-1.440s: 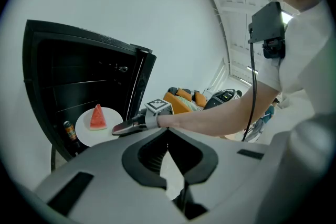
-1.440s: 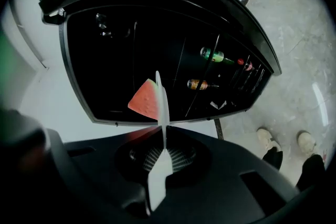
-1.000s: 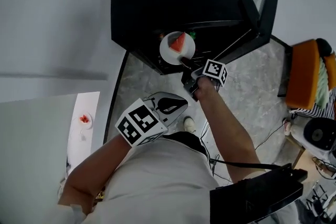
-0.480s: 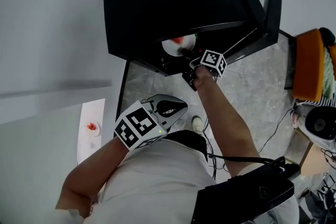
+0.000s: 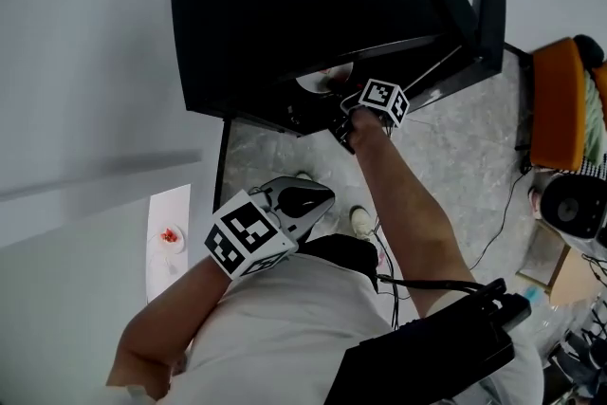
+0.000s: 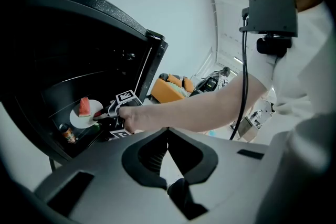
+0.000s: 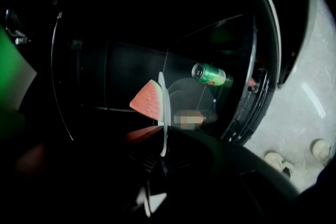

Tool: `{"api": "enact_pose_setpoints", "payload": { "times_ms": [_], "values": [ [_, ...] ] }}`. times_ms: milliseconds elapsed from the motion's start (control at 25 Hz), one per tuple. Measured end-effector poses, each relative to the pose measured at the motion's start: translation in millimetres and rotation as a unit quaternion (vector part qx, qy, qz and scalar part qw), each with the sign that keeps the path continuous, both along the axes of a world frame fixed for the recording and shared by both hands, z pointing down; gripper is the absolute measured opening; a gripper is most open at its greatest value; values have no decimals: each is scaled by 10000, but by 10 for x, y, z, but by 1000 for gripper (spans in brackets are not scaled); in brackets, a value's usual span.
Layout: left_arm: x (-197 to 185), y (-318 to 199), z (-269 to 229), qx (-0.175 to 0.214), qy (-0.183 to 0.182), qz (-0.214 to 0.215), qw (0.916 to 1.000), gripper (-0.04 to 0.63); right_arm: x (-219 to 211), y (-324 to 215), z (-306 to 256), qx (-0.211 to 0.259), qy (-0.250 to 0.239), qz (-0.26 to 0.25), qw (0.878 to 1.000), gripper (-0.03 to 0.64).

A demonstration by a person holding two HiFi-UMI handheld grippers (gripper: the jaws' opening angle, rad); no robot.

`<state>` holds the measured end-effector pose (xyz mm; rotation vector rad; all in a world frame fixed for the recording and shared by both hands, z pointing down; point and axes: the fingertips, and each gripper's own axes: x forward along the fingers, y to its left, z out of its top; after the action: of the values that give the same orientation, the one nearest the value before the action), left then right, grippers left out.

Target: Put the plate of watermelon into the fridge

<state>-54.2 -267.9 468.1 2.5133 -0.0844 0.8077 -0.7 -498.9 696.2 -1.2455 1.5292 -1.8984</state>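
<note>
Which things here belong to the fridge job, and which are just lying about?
Job: right gripper, shut on the plate; watermelon slice; open black fridge.
Lying about: green can in the fridge; orange chair; left gripper, shut, empty.

watermelon (image 6: 84, 106) on plate (image 6: 76, 118), plate in fridge (image 5: 285, 14), can (image 7: 210, 74) behind plate

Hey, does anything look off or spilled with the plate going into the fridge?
Nothing stands out. The right gripper holds the plate about level by its rim, the watermelon slice sits on it, and no spill shows in the fridge.
</note>
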Motion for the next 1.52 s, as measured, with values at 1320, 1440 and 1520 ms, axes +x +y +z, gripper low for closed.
{"api": "enact_pose_setpoints", "payload": {
  "times_ms": [1320, 1440, 1520],
  "values": [
    [178, -9, 21, -128, 179, 28, 9998, 12, -119, 107, 8, 1097, 3348, -3091, 8834, 298],
    [190, -5, -3, -123, 210, 5, 9997, 12, -108, 185, 46, 915, 3759, -3514, 8525, 296],
    [198, -9, -10, -114, 225, -14, 9997, 12, -92, 226, 64, 833, 3947, -3705, 8366, 296]
  ]
}}
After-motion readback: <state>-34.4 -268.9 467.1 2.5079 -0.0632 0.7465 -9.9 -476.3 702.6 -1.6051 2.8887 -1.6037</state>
